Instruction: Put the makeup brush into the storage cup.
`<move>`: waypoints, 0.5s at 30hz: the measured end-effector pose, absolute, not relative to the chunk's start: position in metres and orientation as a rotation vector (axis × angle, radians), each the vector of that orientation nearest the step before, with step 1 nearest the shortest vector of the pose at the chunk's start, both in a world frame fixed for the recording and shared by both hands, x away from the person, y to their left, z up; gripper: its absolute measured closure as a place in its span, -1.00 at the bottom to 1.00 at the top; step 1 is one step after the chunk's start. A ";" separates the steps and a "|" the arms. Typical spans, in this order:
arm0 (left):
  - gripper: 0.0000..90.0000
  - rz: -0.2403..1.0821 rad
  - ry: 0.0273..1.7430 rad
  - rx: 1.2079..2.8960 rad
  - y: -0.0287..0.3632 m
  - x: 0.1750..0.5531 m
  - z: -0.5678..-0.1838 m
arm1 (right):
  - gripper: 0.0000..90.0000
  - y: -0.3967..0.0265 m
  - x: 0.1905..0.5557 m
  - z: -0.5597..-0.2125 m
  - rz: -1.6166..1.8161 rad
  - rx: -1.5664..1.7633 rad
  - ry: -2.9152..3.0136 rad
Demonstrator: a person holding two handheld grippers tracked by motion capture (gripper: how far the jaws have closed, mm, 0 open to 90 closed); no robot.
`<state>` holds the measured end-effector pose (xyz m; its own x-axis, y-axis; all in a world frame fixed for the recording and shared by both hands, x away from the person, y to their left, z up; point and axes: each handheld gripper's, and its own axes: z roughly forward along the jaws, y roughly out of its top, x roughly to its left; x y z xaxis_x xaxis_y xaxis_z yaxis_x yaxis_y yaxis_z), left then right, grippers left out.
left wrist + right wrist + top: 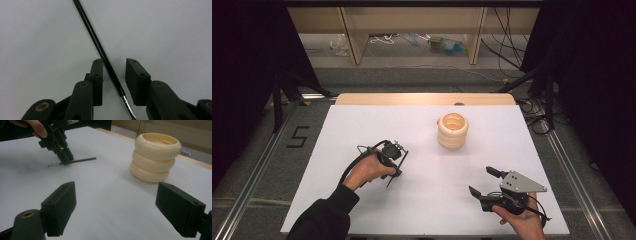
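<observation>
While the left gripper [113, 75] hangs over the brush [100, 48] with its jaws apart on either side of the thin black handle, nothing is gripped yet: the brush lies flat on the white surface [422, 200], well to the holder's left and nearer the person than the cream ringed holder [452, 130]. The right gripper [115, 207] is spread wide and empty too, waiting on the near side of the holder, tipped toward it. So, by my reading, the job is barely begun: the pick-up is lined up, the squeeze is not made, and the lift and whatever follows (likely a drop into the holder's open top) is all to come. Hard to judge from the left gripper view whether either pad touches the handle; they look just clear of it. The brush's metal ferrule runs off the bottom of that view, so the bristle end is cut off, and from above the brush is largely lost under the hand [367, 170].
</observation>
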<state>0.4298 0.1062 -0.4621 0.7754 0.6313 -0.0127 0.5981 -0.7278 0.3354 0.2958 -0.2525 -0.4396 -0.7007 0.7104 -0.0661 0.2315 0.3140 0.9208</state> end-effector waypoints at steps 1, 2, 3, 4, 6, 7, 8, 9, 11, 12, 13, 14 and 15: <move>0.52 0.133 0.951 2.644 0.107 0.431 -0.462 | -0.60 -0.252 0.296 -0.440 1.370 0.830 2.121; 0.55 0.133 0.951 2.644 0.107 0.431 -0.462 | -0.60 -0.252 0.296 -0.440 1.370 0.830 2.121; 0.56 0.131 0.960 2.639 0.108 0.432 -0.463 | -0.60 -0.252 0.296 -0.440 1.371 0.832 2.120; 0.57 0.128 0.956 2.646 0.109 0.432 -0.462 | -0.60 -0.252 0.296 -0.440 1.371 0.832 2.121; 0.60 0.125 0.960 2.642 0.109 0.433 -0.462 | -0.60 -0.252 0.296 -0.440 1.370 0.833 2.121; 0.61 0.123 0.960 2.641 0.109 0.433 -0.463 | -0.60 -0.252 0.295 -0.440 1.371 0.834 2.124; 0.61 0.123 0.955 2.643 0.109 0.433 -0.463 | -0.60 -0.252 0.295 -0.440 1.370 0.835 2.123; 0.62 0.123 0.952 2.644 0.109 0.434 -0.463 | -0.60 -0.252 0.295 -0.440 1.369 0.833 2.123; 0.65 0.122 0.948 2.653 0.109 0.434 -0.462 | -0.60 -0.252 0.295 -0.439 1.350 0.837 2.131; 0.66 0.122 0.948 2.653 0.109 0.434 -0.462 | -0.60 -0.252 0.296 -0.440 1.364 0.831 2.124; 0.67 0.127 0.943 2.662 0.107 0.435 -0.462 | -0.60 -0.252 0.296 -0.440 1.364 0.835 2.127; 0.67 0.127 0.943 2.662 0.107 0.435 -0.462 | -0.60 -0.252 0.296 -0.440 1.364 0.835 2.127; 0.67 0.133 0.929 2.695 0.105 0.435 -0.461 | -0.60 -0.251 0.296 -0.441 1.366 0.835 2.131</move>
